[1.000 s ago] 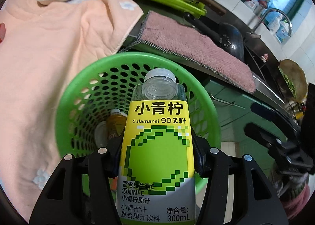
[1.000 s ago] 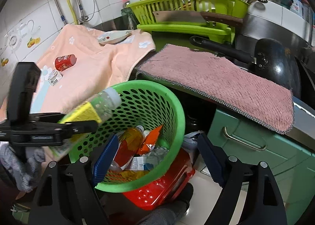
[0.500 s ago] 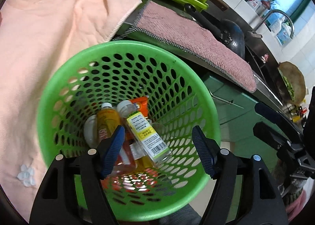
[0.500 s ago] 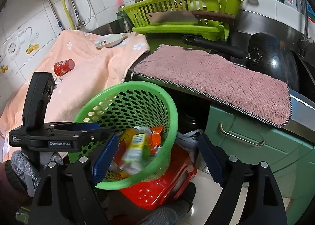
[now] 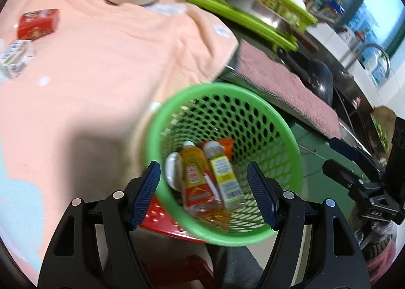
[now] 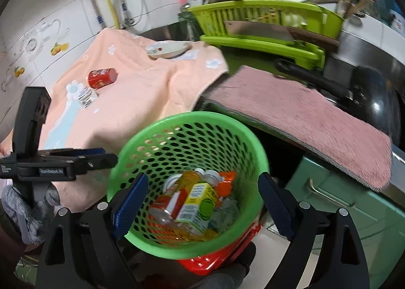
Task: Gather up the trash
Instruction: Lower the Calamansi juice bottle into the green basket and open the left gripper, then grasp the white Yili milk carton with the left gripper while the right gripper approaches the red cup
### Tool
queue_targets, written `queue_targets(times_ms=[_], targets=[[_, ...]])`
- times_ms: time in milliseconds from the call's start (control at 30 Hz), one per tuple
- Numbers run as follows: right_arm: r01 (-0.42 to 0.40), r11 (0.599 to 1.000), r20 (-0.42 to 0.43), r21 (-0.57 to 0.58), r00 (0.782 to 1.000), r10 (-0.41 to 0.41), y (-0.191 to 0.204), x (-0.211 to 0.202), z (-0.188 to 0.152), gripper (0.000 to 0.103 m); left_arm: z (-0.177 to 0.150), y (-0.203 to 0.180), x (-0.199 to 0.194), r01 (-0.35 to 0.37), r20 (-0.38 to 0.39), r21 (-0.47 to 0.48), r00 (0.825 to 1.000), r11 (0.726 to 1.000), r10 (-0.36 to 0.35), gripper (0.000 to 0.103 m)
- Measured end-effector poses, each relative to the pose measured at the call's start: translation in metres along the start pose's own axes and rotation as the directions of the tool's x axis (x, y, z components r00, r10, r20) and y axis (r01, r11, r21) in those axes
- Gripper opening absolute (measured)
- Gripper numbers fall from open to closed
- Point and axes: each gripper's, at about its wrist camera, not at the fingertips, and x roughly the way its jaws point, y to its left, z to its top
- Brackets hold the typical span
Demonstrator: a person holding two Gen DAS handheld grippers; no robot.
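My left gripper [image 5: 203,194] stands open and empty above the green basket [image 5: 291,147], where the bottles [image 5: 222,175] lie. My right gripper [image 6: 202,204], jaws opening with nothing pressed between them, frames the same basket. Remaining trash, a red can [image 6: 102,78] and a small carton [image 6: 87,96], lies on the peach towel [image 6: 141,91] covering the worktop. The next reach is best kept high over the rim, taking the can across its round body.

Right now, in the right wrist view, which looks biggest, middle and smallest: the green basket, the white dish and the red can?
1. Green basket, by far the biggest, though it is also nearest the camera.
2. White dish.
3. Red can, a bit smaller than the dish; both lie farther back on the peach towel.
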Motion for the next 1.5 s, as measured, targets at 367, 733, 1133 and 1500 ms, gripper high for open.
queue_targets(times_ms=[367,733,1133,1500], targets=[[-0.087,0.989,-0.032,-0.118,0.996,0.084,0.059,0.034,0.037,0.086,0.013,0.084,-0.048,-0.116,0.080,-0.157,0.988,0.981,0.130,0.070],[-0.154,0.966,-0.051,-0.209,0.988,0.147,0.108,0.062,0.063,0.086,0.055,0.174,-0.080,-0.221,0.112,-0.346,0.955,0.912,0.274,0.070],[-0.195,0.947,-0.080,-0.255,0.980,0.181,0.128,0.085,0.078,0.086,0.122,0.258,-0.076,-0.297,0.081,-0.531,0.914,0.793,0.397,0.080],[-0.219,0.942,-0.117,-0.255,0.974,0.195,0.127,0.107,0.082,0.087,0.150,0.311,-0.048,-0.280,0.024,-0.661,0.920,0.697,0.392,0.087]])
